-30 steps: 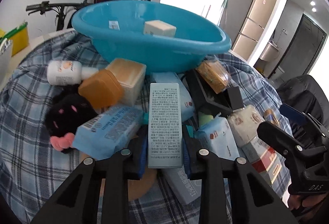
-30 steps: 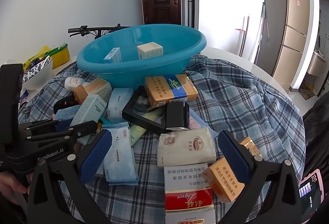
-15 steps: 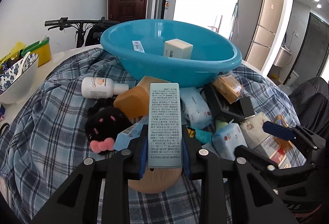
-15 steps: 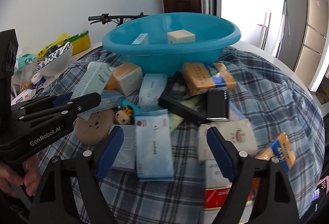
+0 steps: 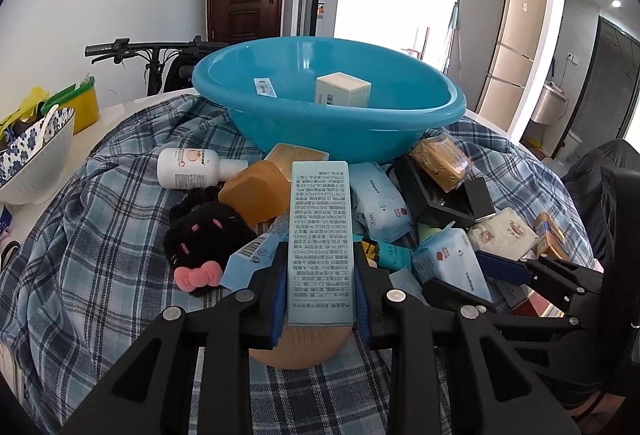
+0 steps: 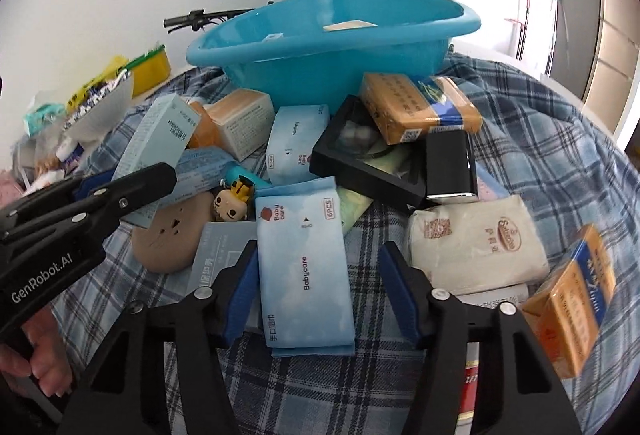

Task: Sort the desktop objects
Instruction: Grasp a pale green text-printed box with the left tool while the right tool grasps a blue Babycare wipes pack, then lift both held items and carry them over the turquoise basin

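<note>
Gripping a tall pale-blue printed carton [image 5: 320,243] firmly in my left gripper [image 5: 320,309]; my right gripper [image 6: 316,299] is closing around a light-blue Babycare wipes pack [image 6: 304,267], not yet pressing.

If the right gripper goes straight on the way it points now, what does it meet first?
Most likely the blue Babycare wipes pack: it lies between the closing jaws of the right gripper, directly ahead on the plaid cloth. The pads do not seem to press it yet.
</note>
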`<state>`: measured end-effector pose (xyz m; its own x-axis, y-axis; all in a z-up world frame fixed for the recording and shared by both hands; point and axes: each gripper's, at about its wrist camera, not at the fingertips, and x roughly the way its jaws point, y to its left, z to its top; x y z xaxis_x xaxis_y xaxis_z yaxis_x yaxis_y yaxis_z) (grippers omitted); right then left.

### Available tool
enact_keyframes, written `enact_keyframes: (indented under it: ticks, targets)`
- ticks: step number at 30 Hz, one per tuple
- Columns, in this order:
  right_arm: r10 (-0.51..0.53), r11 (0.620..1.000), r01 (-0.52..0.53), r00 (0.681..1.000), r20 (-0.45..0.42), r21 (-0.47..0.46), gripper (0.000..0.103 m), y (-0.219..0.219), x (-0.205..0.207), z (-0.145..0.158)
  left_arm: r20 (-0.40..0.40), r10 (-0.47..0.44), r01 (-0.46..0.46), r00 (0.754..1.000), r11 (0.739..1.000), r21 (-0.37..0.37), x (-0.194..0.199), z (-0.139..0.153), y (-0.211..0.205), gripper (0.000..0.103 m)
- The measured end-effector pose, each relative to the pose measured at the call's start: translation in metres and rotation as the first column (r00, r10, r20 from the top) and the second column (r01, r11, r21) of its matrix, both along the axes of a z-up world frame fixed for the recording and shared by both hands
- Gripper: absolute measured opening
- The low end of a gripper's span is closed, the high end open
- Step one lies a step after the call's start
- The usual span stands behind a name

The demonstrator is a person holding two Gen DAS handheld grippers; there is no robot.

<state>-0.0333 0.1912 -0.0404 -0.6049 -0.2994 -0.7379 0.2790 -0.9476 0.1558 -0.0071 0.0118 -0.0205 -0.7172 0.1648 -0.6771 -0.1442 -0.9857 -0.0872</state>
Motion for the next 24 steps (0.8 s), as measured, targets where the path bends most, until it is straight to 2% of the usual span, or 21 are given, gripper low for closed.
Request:
enact_keyframes:
  ticks: [2,3,5,13,24]
  targets:
    - [0.004,1.0,-0.004,1.0,-0.007,-0.007,0.048,0.0,0.001,-0.001,-0.003,-0.001,0.001,1.0,1.0,-0.002,0.0,0.0,0.0,0.03]
    - [0.002,1.0,-0.002,1.0,-0.011,-0.005,0.041,0.0,0.001,-0.001,-0.005,-0.001,0.001,1.0,1.0,-0.003,0.0,0.0,0.0,0.03]
    - [-0.02,0.999,0.02,1.0,-0.013,0.025,0.039,-0.002,0.0,-0.002,-0.009,0.001,-0.001,1.0,1.0,-0.009,0.001,0.001,0.0,0.03]
    - [0.01,0.996,-0.006,0.999,-0.051,0.094,0.037,-0.006,0.006,-0.003,-0.006,0.009,-0.009,1.0,1.0,-0.013,0.0,-0.003,0.003,0.03]
    - [-0.004,0.996,0.012,0.996,-0.087,0.09,0.037,-0.002,0.007,0.012,-0.04,0.021,-0.022,0.999,1.0,-0.018,0.003,0.005,0.001,0.03]
